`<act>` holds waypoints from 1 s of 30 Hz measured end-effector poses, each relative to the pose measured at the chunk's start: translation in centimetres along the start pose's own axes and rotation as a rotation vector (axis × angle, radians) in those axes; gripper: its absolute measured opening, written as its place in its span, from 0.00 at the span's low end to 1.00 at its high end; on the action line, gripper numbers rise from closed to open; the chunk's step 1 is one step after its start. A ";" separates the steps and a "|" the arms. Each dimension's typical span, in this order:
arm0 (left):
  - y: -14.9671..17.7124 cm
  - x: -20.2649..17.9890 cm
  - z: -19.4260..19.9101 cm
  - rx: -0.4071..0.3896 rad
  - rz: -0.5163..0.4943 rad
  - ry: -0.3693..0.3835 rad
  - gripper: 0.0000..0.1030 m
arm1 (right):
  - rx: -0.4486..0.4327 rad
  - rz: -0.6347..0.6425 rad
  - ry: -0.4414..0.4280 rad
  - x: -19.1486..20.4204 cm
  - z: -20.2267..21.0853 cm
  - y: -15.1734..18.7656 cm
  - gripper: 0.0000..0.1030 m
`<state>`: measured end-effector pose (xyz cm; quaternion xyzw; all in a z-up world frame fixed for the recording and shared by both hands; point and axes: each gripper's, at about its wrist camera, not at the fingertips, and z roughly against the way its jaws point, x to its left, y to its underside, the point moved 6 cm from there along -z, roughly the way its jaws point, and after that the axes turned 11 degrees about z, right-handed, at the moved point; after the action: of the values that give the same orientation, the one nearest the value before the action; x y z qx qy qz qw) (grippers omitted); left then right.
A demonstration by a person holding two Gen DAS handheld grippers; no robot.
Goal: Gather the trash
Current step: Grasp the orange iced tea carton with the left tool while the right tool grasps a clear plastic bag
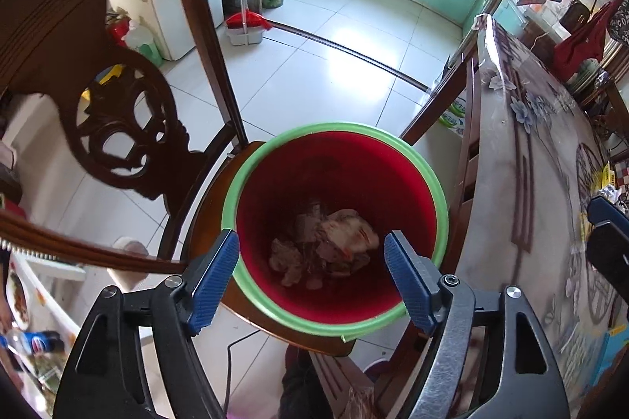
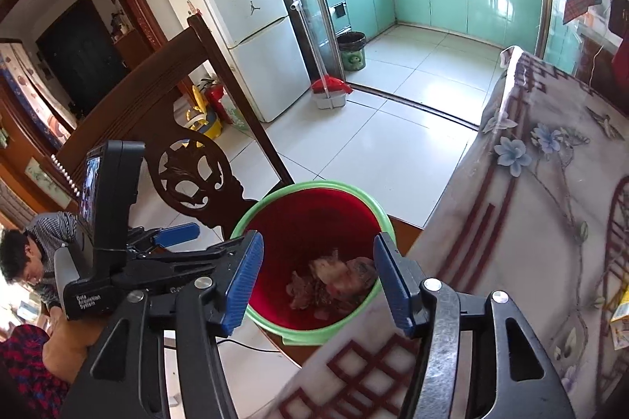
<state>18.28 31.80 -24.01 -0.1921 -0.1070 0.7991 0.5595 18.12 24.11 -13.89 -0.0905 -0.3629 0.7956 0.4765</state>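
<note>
A red bucket with a green rim (image 1: 334, 222) (image 2: 310, 254) stands on a wooden chair seat beside the table. Crumpled paper scraps (image 1: 326, 246) (image 2: 334, 277) lie at its bottom. My left gripper (image 1: 312, 258) hangs over the bucket's mouth, open, with nothing between its blue pads. My right gripper (image 2: 318, 263) is also above the bucket, open and empty. The left gripper's body (image 2: 118, 250) shows at the left of the right wrist view. One blue finger of the right gripper (image 1: 607, 218) shows at the right edge of the left wrist view.
The carved dark chair back (image 1: 129, 128) rises left of the bucket. A table with a flowered plastic cover (image 2: 530, 222) lies to the right, with small packets (image 1: 605, 179) on it. A dustpan set (image 2: 330, 89), a dark bin (image 2: 352, 51) and a fridge (image 2: 243, 10) stand beyond. A person (image 2: 27, 261) sits at the far left.
</note>
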 end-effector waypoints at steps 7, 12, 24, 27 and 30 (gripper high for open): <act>3.6 0.4 4.9 -0.076 0.052 -0.034 0.74 | -0.058 0.003 -0.011 -1.2 6.8 3.5 0.55; 6.9 -1.7 8.7 -0.121 0.049 -0.056 0.74 | -0.114 -0.021 -0.042 -3.3 12.6 7.0 0.55; 14.6 -14.8 13.7 -0.183 -0.081 0.052 0.79 | -0.029 -0.075 0.170 -20.4 24.4 19.7 0.56; 15.5 -19.5 13.5 -0.165 -0.154 0.092 0.79 | 0.028 -0.111 0.243 -26.8 25.2 22.3 0.56; 16.7 -24.1 13.5 -0.160 -0.232 0.146 0.80 | 0.083 -0.077 0.327 -32.1 25.4 24.1 0.56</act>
<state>5.52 3.97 -13.72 -0.2799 -0.1510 0.7020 0.6372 6.00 -21.61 -18.08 -0.1850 -0.2504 0.7658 0.5626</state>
